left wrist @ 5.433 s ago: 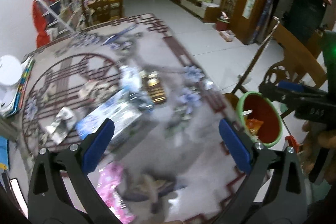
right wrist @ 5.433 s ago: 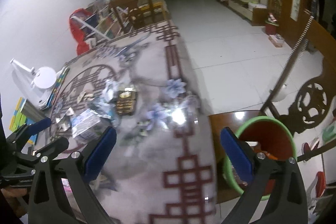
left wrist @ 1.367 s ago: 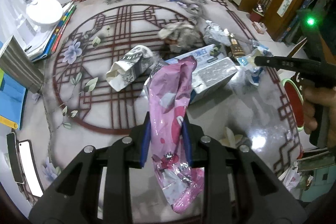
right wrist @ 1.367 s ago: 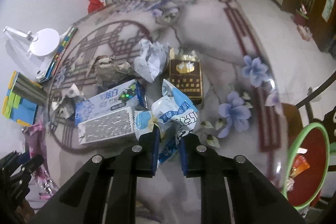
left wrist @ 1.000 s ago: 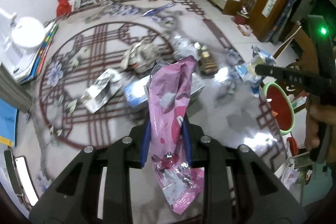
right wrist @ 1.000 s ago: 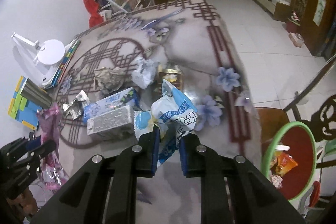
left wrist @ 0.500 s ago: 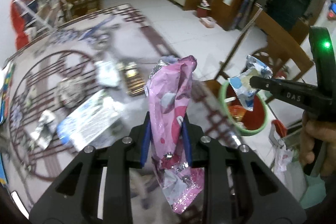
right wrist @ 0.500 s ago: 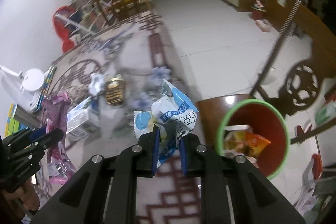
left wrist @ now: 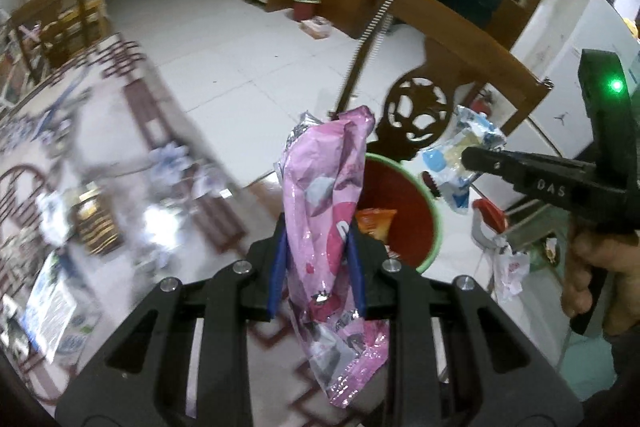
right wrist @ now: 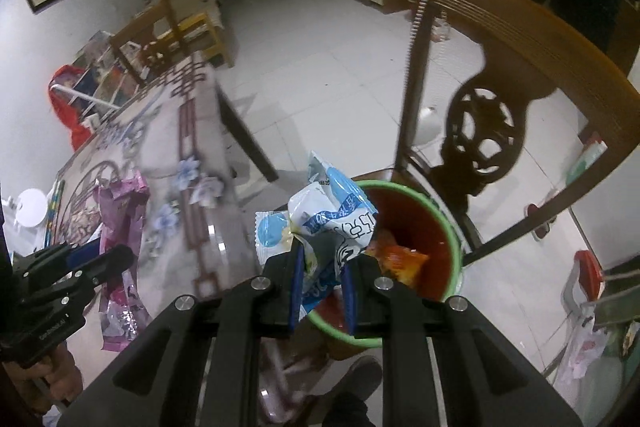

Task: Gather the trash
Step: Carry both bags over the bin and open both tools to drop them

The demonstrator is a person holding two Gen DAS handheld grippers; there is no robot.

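**Pink and blue wrappers held over the bin**

Pink foil fills the middle of the left wrist view: the left gripper (left wrist: 316,275) is clamped on a crumpled pink wrapper (left wrist: 326,195), its blue pads pressed against both sides of the bag, which sticks up past the fingertips and hangs down below them. Just behind the wrapper stands the green-rimmed bin (left wrist: 434,223) with a red inside, resting on the seat of a carved wooden chair (left wrist: 460,39) beside the tabletop (left wrist: 132,131). An orange packet (left wrist: 376,223) already lies in the bin.

In the right wrist view the right gripper (right wrist: 322,287) is closed tight on a blue-and-white wrapper (right wrist: 332,215), which pokes up between its pads directly over the near rim of the bin. The same orange packet shows inside, to the right of the fingertips.

Each camera catches the other tool: the right one enters from the right edge of the left view, held in a hand (left wrist: 592,275), with the blue-and-white wrapper at its tip above the bin's far rim. The left one appears at the lower left of the right view, with the pink wrapper over the tabletop.

More litter remains on the patterned tabletop, blurred: a blue-and-white carton (left wrist: 52,311) and a dark gold-printed box (left wrist: 94,223).
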